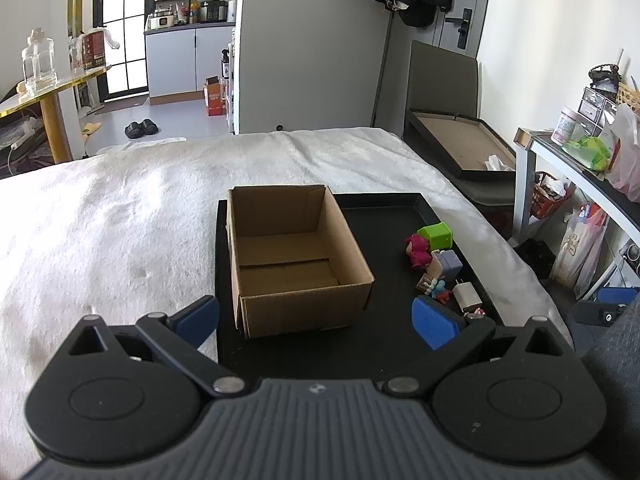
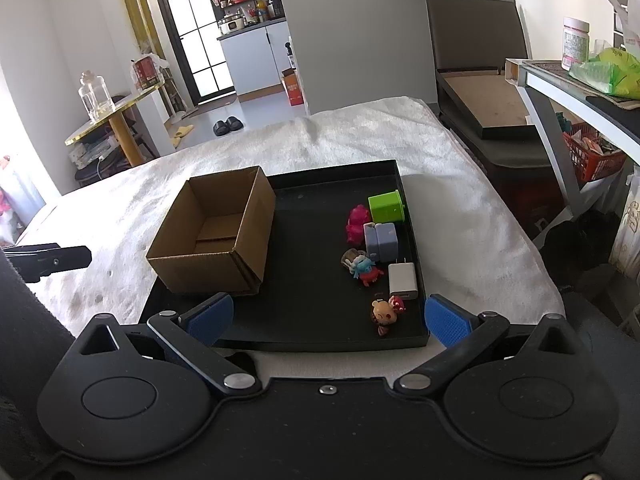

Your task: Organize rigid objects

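Observation:
An empty open cardboard box stands on the left part of a black tray. Along the tray's right side lie a green block, a pink toy, a lilac block, a small blue-red figure, a white charger and a small bear figure. My left gripper is open and empty just before the box. My right gripper is open and empty at the tray's near edge.
The tray lies on a white blanket over a bed. A desk with bags and a jar stands at the right, with a dark chair and a flat framed board beyond the bed.

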### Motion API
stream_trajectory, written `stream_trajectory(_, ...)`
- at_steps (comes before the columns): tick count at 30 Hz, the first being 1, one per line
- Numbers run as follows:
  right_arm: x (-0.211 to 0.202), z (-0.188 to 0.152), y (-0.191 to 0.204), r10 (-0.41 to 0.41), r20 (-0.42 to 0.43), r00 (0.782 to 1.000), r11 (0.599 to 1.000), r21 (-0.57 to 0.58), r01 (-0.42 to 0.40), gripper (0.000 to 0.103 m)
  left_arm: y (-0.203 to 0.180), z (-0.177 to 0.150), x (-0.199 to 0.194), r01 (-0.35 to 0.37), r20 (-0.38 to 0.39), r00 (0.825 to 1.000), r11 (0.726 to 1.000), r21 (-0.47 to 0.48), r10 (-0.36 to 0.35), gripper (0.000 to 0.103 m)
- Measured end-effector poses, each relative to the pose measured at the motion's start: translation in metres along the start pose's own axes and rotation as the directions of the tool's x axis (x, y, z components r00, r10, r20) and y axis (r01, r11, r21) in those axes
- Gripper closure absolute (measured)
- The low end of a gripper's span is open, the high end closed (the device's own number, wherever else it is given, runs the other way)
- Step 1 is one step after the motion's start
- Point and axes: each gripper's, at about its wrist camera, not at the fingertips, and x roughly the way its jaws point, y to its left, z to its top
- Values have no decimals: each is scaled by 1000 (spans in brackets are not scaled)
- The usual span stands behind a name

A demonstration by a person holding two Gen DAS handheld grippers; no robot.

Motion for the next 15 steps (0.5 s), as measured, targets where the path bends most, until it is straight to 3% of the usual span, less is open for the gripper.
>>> stream_trajectory(15, 19, -4, -2, 19, -7, 1000, 1000, -25, -19, 0, 7, 5, 17, -35, -10, 999, 999, -27, 35, 1)
